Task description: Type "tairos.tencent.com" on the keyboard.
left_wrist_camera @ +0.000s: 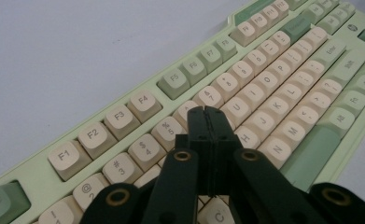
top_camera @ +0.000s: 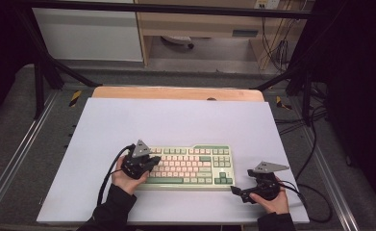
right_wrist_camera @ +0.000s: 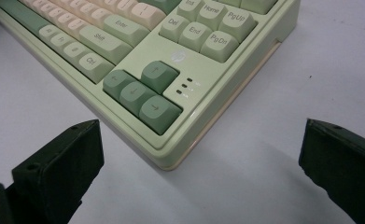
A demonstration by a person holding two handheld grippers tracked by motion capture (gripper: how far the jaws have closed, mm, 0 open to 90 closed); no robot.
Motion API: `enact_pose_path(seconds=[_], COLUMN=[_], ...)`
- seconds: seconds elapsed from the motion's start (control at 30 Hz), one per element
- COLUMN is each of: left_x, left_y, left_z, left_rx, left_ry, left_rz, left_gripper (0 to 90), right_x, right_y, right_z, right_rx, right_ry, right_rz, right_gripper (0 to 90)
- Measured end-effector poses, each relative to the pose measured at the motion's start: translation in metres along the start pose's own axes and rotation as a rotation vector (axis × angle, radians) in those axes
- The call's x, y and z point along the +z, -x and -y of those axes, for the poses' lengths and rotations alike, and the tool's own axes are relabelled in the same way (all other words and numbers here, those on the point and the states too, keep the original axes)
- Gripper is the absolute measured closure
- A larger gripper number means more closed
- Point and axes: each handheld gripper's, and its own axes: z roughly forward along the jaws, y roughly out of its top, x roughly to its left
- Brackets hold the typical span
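Note:
A pale green keyboard (top_camera: 191, 166) with cream and green keys lies on the white table top, near the front. My left gripper (top_camera: 152, 162) hovers over its left half. In the left gripper view the jaws are pressed together with nothing between them, and my left gripper (left_wrist_camera: 206, 113) has its tips above the number and letter rows of the keyboard (left_wrist_camera: 273, 79). My right gripper (top_camera: 238, 193) sits low on the table by the keyboard's near right corner. In the right gripper view its fingers (right_wrist_camera: 63, 158) stand wide apart, framing the corner of the keyboard (right_wrist_camera: 138, 60) with the arrow keys, without touching it.
The white table top (top_camera: 176, 120) spreads far and left of the keyboard, with a wooden strip (top_camera: 176, 92) at its far edge. Black cables (top_camera: 315, 192) trail off the right side, and a cable (top_camera: 106, 180) runs from my left gripper. Dark frame bars stand around the table.

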Motion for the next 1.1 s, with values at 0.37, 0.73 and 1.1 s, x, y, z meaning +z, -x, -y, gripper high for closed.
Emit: enact_pose_path(seconds=[0.37, 0.73, 1.1], left_x=[0.008, 0.014, 0.017], left_y=[0.001, 0.001, 0.001], left_z=[0.003, 0.004, 0.006], left_rx=[0.009, 0.010, 0.010], left_ry=[-0.011, -0.017, -0.015], left_rz=[0.002, -0.007, -0.003], left_gripper=[89.9, 89.8, 89.8], right_x=[0.000, 0.001, 0.001], right_y=[0.000, 0.000, 0.000], right_z=[0.000, 0.000, 0.000], right_rx=[-0.001, -0.002, -0.006], right_ry=[-0.002, -0.006, -0.005], right_rz=[-0.001, -0.001, -0.001], right_gripper=[0.5, 0.5, 0.5])
